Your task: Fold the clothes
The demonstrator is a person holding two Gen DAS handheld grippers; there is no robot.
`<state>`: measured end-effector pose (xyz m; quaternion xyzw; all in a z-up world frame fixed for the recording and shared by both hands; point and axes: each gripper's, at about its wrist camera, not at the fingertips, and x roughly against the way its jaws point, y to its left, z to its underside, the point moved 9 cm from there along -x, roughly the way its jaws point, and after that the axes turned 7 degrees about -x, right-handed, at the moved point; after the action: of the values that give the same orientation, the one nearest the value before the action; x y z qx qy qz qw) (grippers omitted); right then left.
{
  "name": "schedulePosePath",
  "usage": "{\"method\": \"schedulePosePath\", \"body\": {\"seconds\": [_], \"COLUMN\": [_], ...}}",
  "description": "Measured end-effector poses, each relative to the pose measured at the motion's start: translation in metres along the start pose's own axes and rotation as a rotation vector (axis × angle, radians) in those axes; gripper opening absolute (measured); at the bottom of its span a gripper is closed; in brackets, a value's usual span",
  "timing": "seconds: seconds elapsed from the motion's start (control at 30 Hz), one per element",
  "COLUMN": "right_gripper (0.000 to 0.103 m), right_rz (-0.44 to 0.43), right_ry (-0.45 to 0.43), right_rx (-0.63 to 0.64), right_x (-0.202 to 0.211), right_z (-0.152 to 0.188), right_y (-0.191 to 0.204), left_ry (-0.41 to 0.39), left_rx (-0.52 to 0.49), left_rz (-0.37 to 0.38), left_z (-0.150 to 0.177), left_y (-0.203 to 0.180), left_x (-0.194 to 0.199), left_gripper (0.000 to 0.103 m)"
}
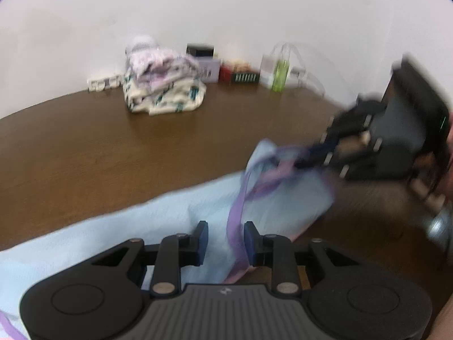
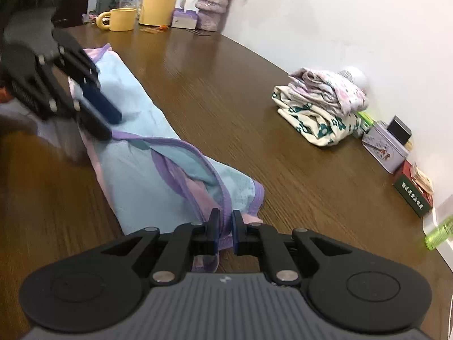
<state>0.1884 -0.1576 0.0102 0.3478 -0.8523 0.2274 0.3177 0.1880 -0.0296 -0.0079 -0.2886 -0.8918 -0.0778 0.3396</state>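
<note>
Nearest the right wrist camera, the right gripper (image 2: 225, 222) is pinching the purple-trimmed edge of the light blue garment (image 2: 133, 119) between nearly closed jaws. Along the brown tabletop (image 2: 226, 90) the garment is lying in a long roll. At its other end the left gripper (image 1: 226, 231) is holding its jaws partly apart with the purple trim (image 1: 236, 226) running between them; whether they are pressing it I cannot tell. Farther off, a folded pile of clothes (image 2: 320, 107) is sitting by the white wall (image 2: 339, 14).
</note>
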Motion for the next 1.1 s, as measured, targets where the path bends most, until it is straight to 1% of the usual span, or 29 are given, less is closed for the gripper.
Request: {"method": "schedulePosePath", "body": {"seconds": [0.03,0.13,0.17,0.23,0.27,0.37,0.4,0.43,0.5,0.57,0.6,0.63,0.67,0.73,0.87,1.0,1.1], "right_gripper": [0.008,0.011,0.011,0.017,0.018,0.029,0.034,0.037,0.037,0.037,0.032,0.013,0.005,0.003,0.003,0.005,0.007], "right_rz": [0.002,0.005,0.006,0.018,0.017,0.004,0.0,-0.001,-0.001,0.001,0.002,0.013,0.025,0.063,0.128,0.143,0.171], "right_ry": [-0.006,-0.024,-0.028,-0.037,-0.044,-0.075,-0.084,-0.086,-0.074,-0.053,-0.042,-0.03,-0.019,-0.033,-0.073,-0.072,-0.081], "right_rx": [-0.01,-0.032,-0.04,-0.057,-0.069,-0.099,-0.091,-0.076,-0.047,-0.025,-0.015,-0.013,-0.012,-0.024,-0.097,-0.131,-0.145], "right_x": [0.0,0.001,0.001,0.003,0.005,0.011,0.013,0.013,0.007,-0.002,-0.006,-0.009,-0.011,-0.004,0.016,0.014,0.015], "right_z": [0.0,0.0,0.0,0.003,0.003,0.0,-0.003,-0.007,-0.014,-0.021,-0.024,-0.025,-0.026,-0.024,-0.01,0.002,0.008], "right_y": [0.0,-0.001,-0.002,-0.004,-0.005,-0.004,-0.003,0.0,0.003,0.005,0.006,0.006,0.006,0.003,-0.003,0.001,-0.001], "left_ry": [-0.02,-0.055,-0.044,-0.011,0.002,0.04,0.048,0.054,0.06,0.061,0.061,0.062,0.062,0.062,0.052,0.025,-0.001], "left_rx": [0.014,0.032,0.036,0.04,0.033,0.001,-0.014,-0.029,-0.056,-0.082,-0.096,-0.109,-0.117,-0.125,-0.114,-0.108,-0.079], "left_rz": [0.006,-0.016,-0.027,-0.045,-0.045,-0.023,-0.017,-0.013,-0.003,0.0,0.001,0.001,0.003,0.007,0.003,-0.013,-0.02], "left_z": [-0.007,-0.031,-0.035,-0.039,-0.039,-0.036,-0.034,-0.032,-0.028,-0.025,-0.024,-0.023,-0.022,-0.018,-0.013,-0.014,-0.017], "left_y": [0.001,0.01,0.013,0.019,0.018,0.01,0.006,0.003,-0.004,-0.009,-0.012,-0.014,-0.016,-0.017,-0.016,-0.016,-0.012], "left_x": [0.002,-0.002,-0.01,-0.028,-0.035,-0.053,-0.056,-0.059,-0.061,-0.061,-0.061,-0.061,-0.06,-0.06,-0.053,-0.044,-0.039], "left_gripper": [0.026,0.025,0.023,0.019,0.016,0.016,0.016,0.016,0.016,0.016,0.016,0.016,0.016,0.016,0.017,0.017,0.017]}}
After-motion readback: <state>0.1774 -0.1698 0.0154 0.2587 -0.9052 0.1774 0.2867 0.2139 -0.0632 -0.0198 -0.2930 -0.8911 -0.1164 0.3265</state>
